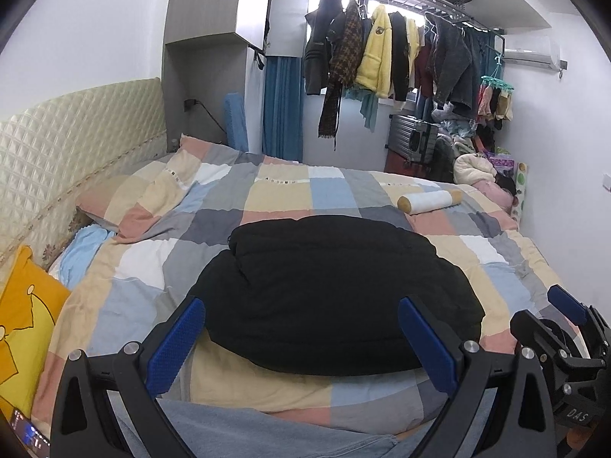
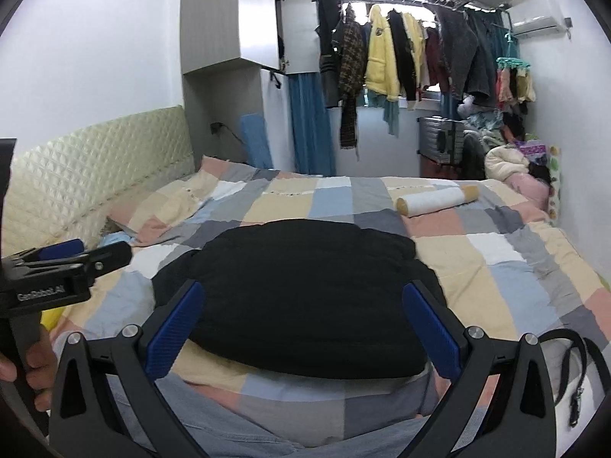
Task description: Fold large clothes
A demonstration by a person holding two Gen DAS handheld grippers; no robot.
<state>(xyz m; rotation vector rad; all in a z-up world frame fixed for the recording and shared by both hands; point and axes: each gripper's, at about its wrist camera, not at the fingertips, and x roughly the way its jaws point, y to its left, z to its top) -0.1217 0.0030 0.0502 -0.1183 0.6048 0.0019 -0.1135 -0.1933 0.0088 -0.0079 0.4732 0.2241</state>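
A black puffy garment (image 1: pixel 328 294) lies folded in a compact bundle on the checked bedspread (image 1: pixel 275 191); it also shows in the right wrist view (image 2: pixel 305 294). My left gripper (image 1: pixel 301 339) is open and empty, held above the bundle's near edge, its blue pads (image 1: pixel 175 347) spread wide. My right gripper (image 2: pixel 303 336) is open and empty too, above the same near edge. The right gripper shows at the right edge of the left wrist view (image 1: pixel 565 328). The left gripper shows at the left edge of the right wrist view (image 2: pixel 65 263).
A white roll with tan ends (image 1: pixel 429 200) lies on the bed behind the garment. A yellow pillow (image 1: pixel 23 328) lies at the left by the quilted headboard (image 1: pixel 76 141). Clothes hang on a rack (image 1: pixel 385 53) at the far wall. A black strap (image 2: pixel 573 374) lies at the right.
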